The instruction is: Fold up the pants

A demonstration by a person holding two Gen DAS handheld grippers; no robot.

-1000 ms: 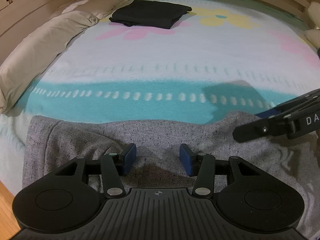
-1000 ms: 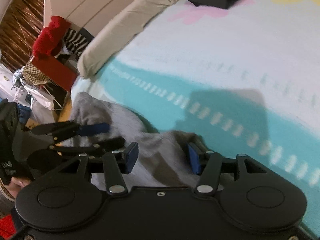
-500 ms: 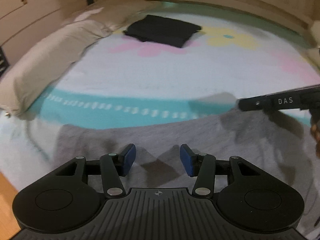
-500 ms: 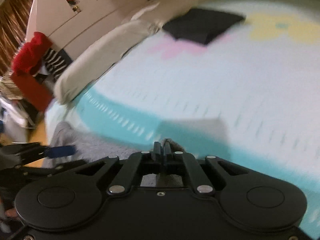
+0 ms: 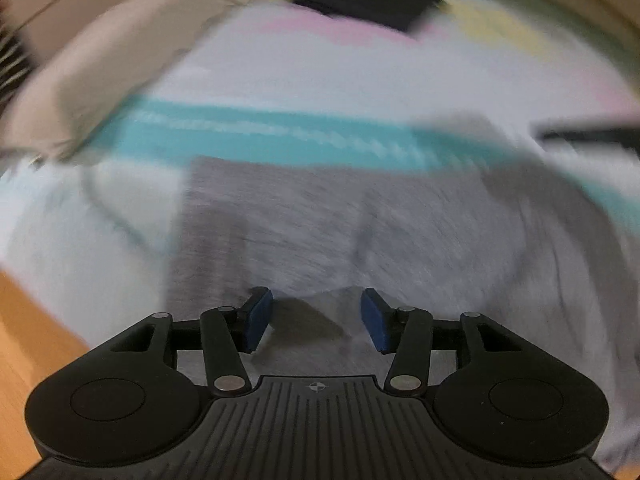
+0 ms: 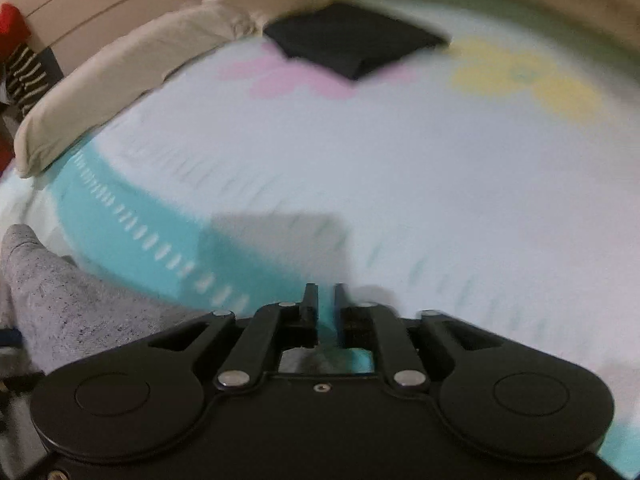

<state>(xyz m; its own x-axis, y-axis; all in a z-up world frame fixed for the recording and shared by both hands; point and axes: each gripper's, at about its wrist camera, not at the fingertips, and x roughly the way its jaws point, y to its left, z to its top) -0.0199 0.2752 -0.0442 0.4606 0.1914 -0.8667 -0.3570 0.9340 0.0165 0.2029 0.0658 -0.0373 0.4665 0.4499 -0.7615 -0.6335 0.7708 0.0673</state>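
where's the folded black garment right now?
The folded black garment lies at the far end of the bed, top centre in both wrist views, beside the beige pillow and between the pink flower print and yellow flower print.

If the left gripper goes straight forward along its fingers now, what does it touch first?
Most likely the grey pants: the open left gripper points low over them, and they fill the view just past its fingertips. The picture is blurred, so depth is uncertain.

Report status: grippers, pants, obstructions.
Left gripper open, over grey pants. Right gripper nearly shut, a narrow gap, nothing seen gripped. Folded black garment far up the bed, clear of pants.
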